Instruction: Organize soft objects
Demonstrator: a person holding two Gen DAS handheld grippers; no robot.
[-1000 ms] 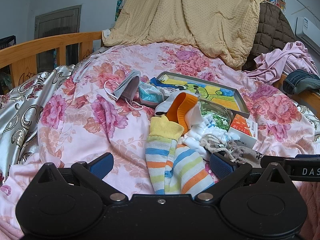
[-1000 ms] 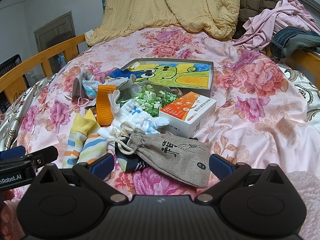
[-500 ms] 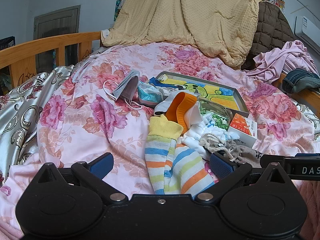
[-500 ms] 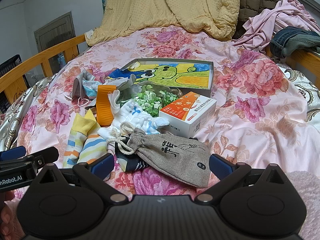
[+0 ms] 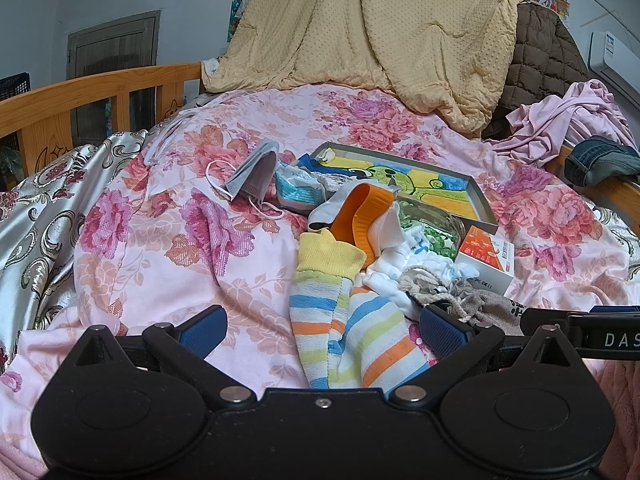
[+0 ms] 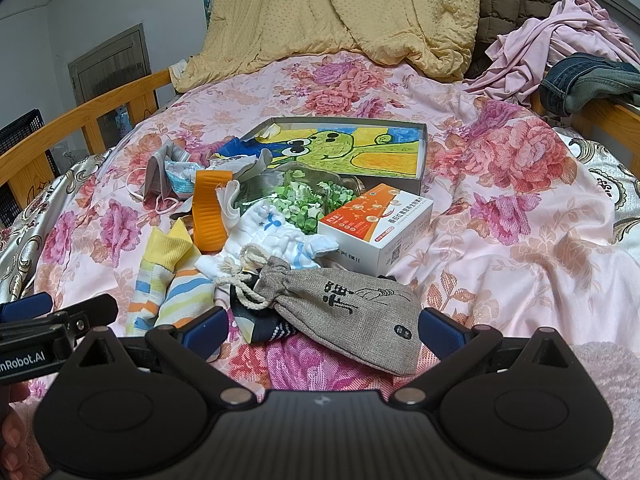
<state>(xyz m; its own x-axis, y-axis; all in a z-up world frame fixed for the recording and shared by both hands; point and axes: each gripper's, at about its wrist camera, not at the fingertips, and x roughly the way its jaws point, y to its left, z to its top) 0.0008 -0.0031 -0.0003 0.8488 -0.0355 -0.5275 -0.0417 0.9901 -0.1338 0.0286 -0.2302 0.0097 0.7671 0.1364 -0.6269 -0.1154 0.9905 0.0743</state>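
A heap of soft things lies on the floral bedspread (image 5: 168,240). Striped socks (image 5: 352,332) with yellow cuffs reach between the wide-open fingers of my left gripper (image 5: 322,326), untouched. In the right wrist view a grey drawstring pouch (image 6: 352,312) lies between the fingers of my open right gripper (image 6: 324,330), over a dark sock (image 6: 260,326). Behind are white baby cloths (image 6: 280,232), an orange band (image 6: 208,216), grey face masks (image 5: 252,176) and the striped socks (image 6: 168,292).
A shallow box with a green cartoon picture (image 6: 352,152) sits behind the heap. An orange-and-white carton (image 6: 380,224) and a bag of green bits (image 6: 304,204) lie next to it. Wooden rails (image 5: 100,92) edge the bed. Blankets and clothes (image 6: 560,48) pile at the back.
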